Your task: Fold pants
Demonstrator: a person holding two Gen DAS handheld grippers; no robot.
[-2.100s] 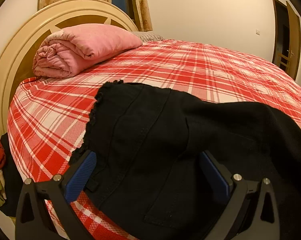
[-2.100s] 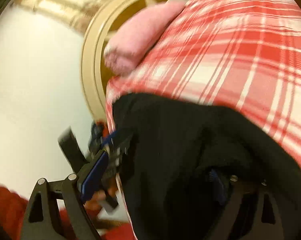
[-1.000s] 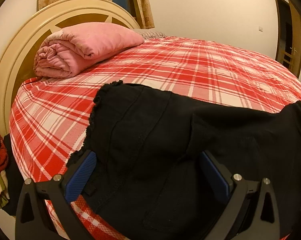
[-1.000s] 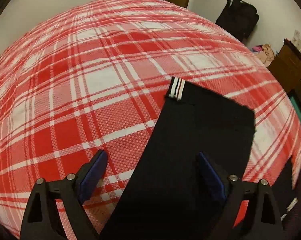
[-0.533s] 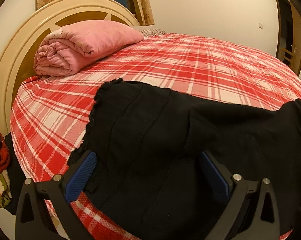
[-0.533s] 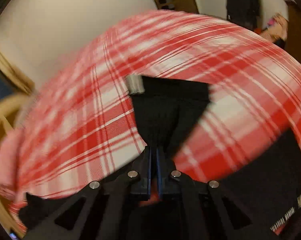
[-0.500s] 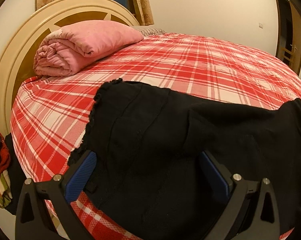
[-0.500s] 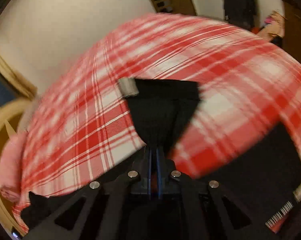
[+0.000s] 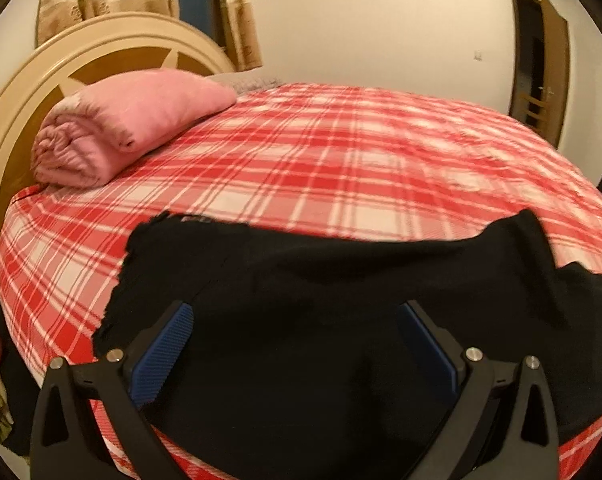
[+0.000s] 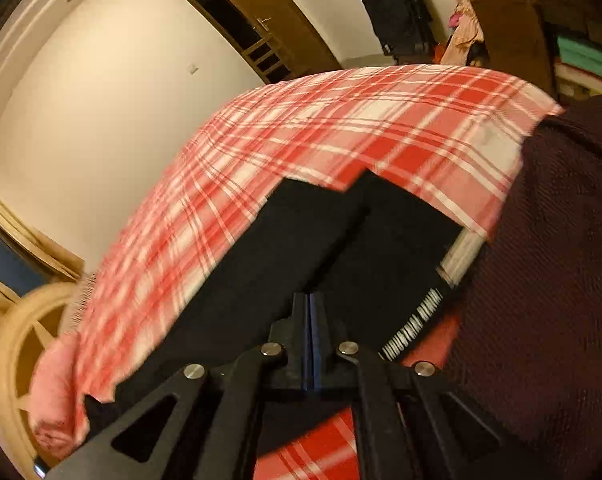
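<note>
Black soft cotton-like pants (image 9: 301,320) lie along the near edge of the red-and-white plaid bedsheet (image 9: 341,168), with the frayed waist end toward the cream round wooden headboard (image 9: 113,44) and the leg end carried by the right gripper. The fabric looks limp, fairly light and not slippery; it drapes and sags wherever it is unsupported, so it is probably best taken at the hem or waistband edges, pinching both layers, rather than mid-panel where it would bunch. Left gripper (image 9: 297,348) hangs over the waist area, jaws wide apart with cloth below and between them, pads not pressing, so nothing is gripped. Right gripper (image 10: 310,340): jaws together, pinching a ridge of the black leg fabric; in that view the leg (image 10: 301,240) runs away from the pads as a taut fold. They have just been closing onto the cloth and then eased apart a touch, fabric between them throughout. Versus a second ago: the right jaws were open then, above a flat leg with its striped cuff; now the leg is lifted and swung toward the waist, rising as a peak at right in the left view. The rolled pink blanket (image 9: 133,120) by the headboard is unchanged.
</note>
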